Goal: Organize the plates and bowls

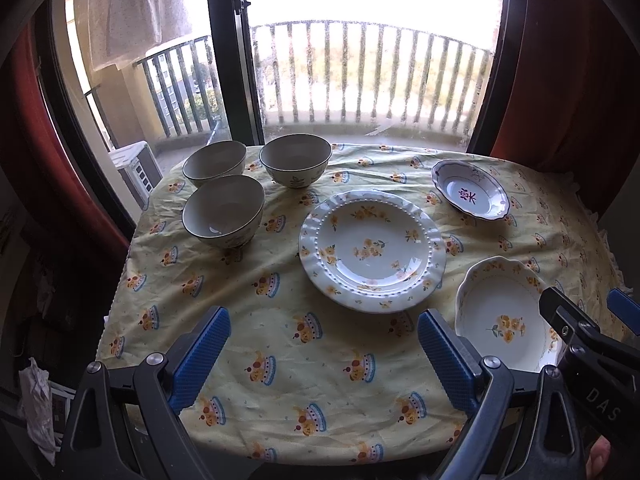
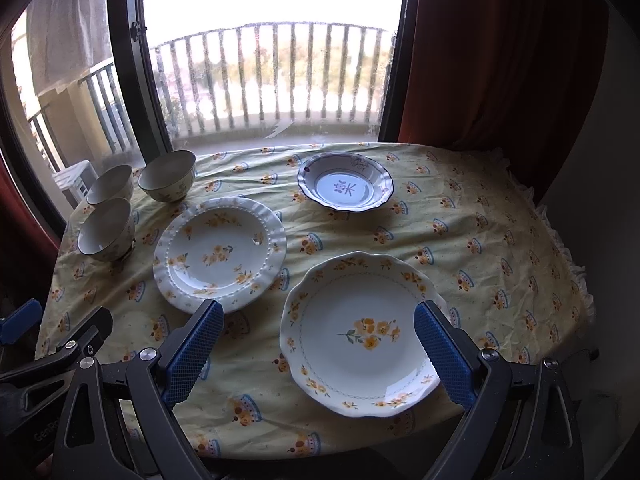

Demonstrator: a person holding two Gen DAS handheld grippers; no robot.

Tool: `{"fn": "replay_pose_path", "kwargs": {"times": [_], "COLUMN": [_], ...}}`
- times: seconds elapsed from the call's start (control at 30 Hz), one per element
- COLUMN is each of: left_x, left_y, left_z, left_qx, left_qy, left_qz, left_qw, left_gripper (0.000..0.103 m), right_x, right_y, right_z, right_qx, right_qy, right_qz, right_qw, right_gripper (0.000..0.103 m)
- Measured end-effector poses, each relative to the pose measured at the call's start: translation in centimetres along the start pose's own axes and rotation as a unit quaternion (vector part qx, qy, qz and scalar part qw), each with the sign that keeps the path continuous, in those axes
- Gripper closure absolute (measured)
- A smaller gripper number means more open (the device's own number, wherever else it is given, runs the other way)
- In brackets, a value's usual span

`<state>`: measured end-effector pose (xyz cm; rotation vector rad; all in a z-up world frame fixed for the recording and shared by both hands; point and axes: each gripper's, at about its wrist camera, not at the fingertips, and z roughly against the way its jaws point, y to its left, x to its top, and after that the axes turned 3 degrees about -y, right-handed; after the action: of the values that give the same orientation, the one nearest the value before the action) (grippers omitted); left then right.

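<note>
Both tongs apart, empty; scalloped plate white, yellow flowers; three bowls grey-rimmed

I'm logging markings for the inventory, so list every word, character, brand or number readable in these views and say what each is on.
"DAS": white letters on the black body of the right gripper, cut off by the frame edge.
"GenRo": faint raised letters on the black body of the left gripper, rest out of frame.
One Chinese character, apparently "樂": in the well of the blue-rimmed plate, reddish in the left wrist view.
No numbers visible.
</note>
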<state>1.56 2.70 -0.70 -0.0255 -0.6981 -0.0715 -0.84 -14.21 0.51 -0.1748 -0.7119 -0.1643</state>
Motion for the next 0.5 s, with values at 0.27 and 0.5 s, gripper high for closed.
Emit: {"fn": "replay_pose_path", "kwargs": {"times": [0.27,0.5], "left_x": [0.4,0.4], "left_y": [-2.1,-6.2], "left_z": [-1.3,-3.0], "left_qx": [-0.014,-0.014], "left_qy": [0.011,0.026], "left_qz": [-0.025,-0.026], "left_qw": [0.9995,0.9992], "left_gripper": [0.011,0.014], "right_x": [-0.1,-0.1], "right_y": [-1.3,-4.5], "right_z": [-0.4,-2.9], "right_qx": [-0.006,-0.001], "right_qy": [-0.002,0.005], "right_qz": [-0.015,-0.012], "right_qw": [1.0,1.0], "right_gripper": [0.006,0.006]}}
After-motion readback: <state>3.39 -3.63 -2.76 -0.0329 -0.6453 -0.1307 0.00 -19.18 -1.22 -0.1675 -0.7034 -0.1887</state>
